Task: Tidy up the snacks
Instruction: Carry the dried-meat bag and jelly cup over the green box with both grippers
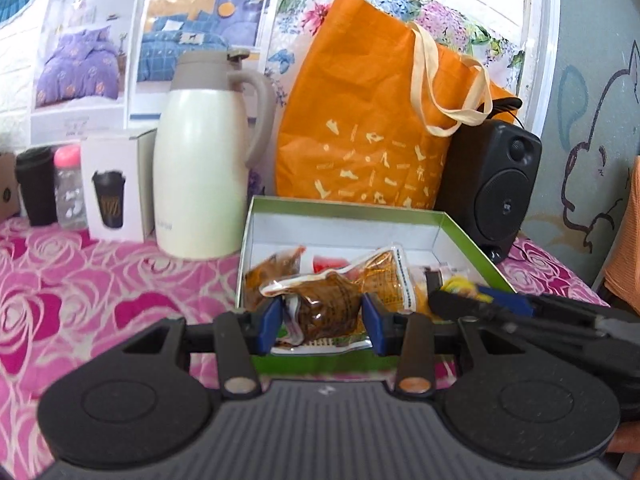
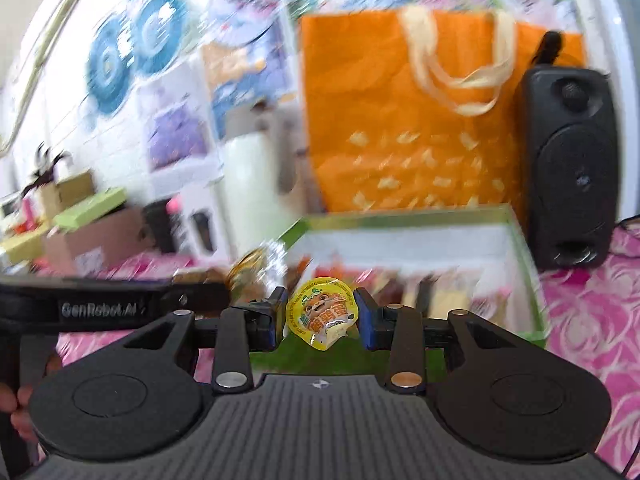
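A brown snack pouch [image 1: 326, 308] is clamped in the left claw [image 1: 323, 322] and a yellow snack cup [image 2: 323, 312] in the right claw [image 2: 320, 318], both held ahead of the green box [image 1: 460, 232], presumably for deposit

We look from each wrist along its fingers, slightly downward and close in, across the green-rimmed box [image 1: 460, 224] toward the wall. Both views share that box [image 2: 520, 232], the orange bag [image 1: 360, 120] and the black speaker [image 2: 572, 168].
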